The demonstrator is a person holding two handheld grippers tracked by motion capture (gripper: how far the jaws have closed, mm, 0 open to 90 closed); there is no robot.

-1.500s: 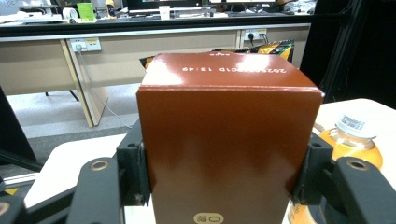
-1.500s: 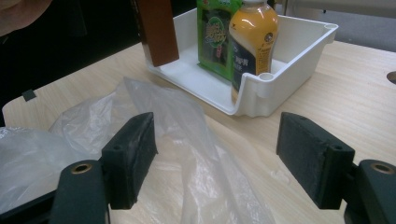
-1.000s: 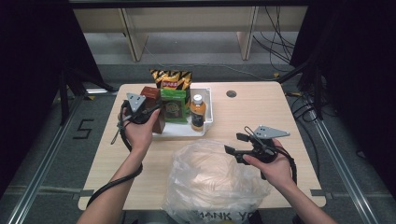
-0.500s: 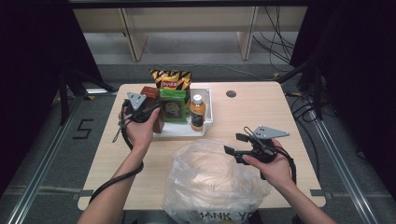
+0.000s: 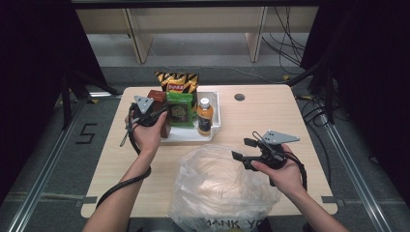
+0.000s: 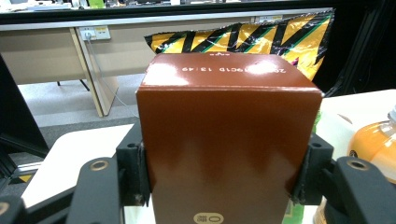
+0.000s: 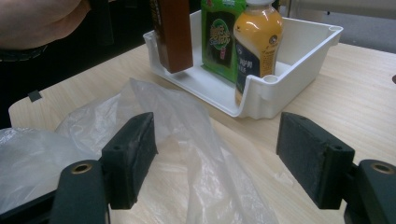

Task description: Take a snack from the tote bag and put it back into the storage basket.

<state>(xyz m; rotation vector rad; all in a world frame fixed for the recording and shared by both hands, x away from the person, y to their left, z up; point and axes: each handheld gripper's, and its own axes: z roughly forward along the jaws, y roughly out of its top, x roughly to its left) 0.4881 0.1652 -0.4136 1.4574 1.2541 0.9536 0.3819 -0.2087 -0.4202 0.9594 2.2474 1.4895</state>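
My left gripper (image 5: 163, 118) (image 6: 224, 177) is shut on a tall brown box (image 5: 156, 94) (image 6: 229, 140), its pads pressing both sides. The box stands upright at the left end of a white tray (image 5: 215, 112) (image 7: 299, 60); whether it touches the tray floor I cannot tell. My right gripper (image 5: 243, 149) (image 7: 224, 158) is open, with nothing between its pads. It hovers over the near right edge of a crumpled clear plastic bag (image 5: 217, 188) (image 7: 93, 130) and points toward the tray.
In the tray, a green packet (image 5: 180, 110) (image 7: 218, 37) and an orange drink bottle (image 5: 204, 116) (image 7: 257, 42) stand upright. Behind it leans a yellow-and-black chips bag (image 5: 176, 82) (image 6: 261, 37). A round hole (image 5: 239, 97) marks the tabletop's far side.
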